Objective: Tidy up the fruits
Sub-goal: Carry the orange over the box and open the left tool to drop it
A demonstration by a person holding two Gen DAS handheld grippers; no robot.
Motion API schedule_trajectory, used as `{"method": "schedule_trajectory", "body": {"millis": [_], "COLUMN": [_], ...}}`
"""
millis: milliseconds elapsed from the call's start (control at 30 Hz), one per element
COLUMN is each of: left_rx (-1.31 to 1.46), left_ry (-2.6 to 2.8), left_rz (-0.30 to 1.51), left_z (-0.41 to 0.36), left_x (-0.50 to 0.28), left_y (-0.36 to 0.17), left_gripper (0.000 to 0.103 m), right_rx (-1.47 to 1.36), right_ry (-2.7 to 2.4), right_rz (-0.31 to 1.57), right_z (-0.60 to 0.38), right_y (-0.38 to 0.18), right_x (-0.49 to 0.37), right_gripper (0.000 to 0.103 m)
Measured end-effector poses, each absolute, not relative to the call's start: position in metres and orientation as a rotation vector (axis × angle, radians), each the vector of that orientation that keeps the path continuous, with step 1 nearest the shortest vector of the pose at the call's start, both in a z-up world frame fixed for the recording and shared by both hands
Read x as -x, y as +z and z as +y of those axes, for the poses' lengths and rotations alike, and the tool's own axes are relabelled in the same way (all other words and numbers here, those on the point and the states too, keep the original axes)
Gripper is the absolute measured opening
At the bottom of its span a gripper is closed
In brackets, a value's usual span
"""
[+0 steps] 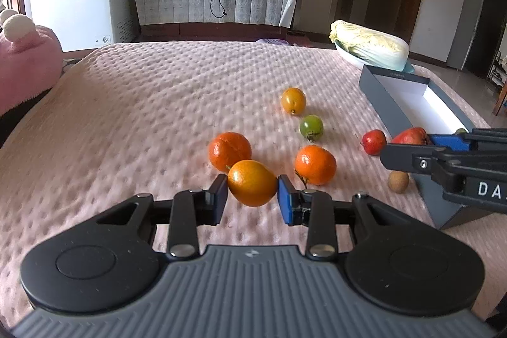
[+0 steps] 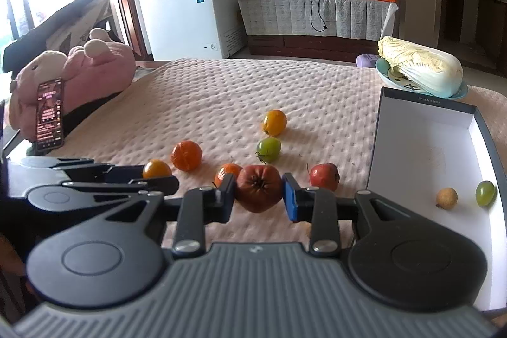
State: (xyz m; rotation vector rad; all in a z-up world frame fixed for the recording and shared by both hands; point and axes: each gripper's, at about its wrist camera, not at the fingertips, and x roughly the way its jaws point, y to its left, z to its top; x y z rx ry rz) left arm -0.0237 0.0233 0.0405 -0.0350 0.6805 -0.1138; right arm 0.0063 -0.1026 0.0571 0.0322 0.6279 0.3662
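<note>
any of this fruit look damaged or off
Yes: the red fruit held in the right gripper looks wrinkled and brownish, with a sunken dark centre, unlike the smooth red fruit beside it on the pink blanket. Nothing else stands out.

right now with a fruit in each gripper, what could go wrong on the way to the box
1. The left gripper pinches the smooth orange-yellow fruit only at its sides; it could slip and roll.
2. The right gripper may bruise the wrinkled red fruit.
3. Both head for the grey white-lined box, so they could collide.
</note>
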Motion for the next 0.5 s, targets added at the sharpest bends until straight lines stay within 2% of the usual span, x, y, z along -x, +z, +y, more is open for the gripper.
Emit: {"method": "schedule_trajectory", "body": {"millis": [500], "left_rx": [0.039], "left_ry": [-0.117], "left_rz": [0.654], "left_z": [0.011], "left_x": [0.019], "left_y": [0.047], "left_gripper": [0.039], "right_rx": [-0.056], "right_ry": [0.421], "right_rz": [0.581], "right_z": [-0.111], "right_y": [0.073], "right_x": [0.006], "right_gripper": [0.035]}}
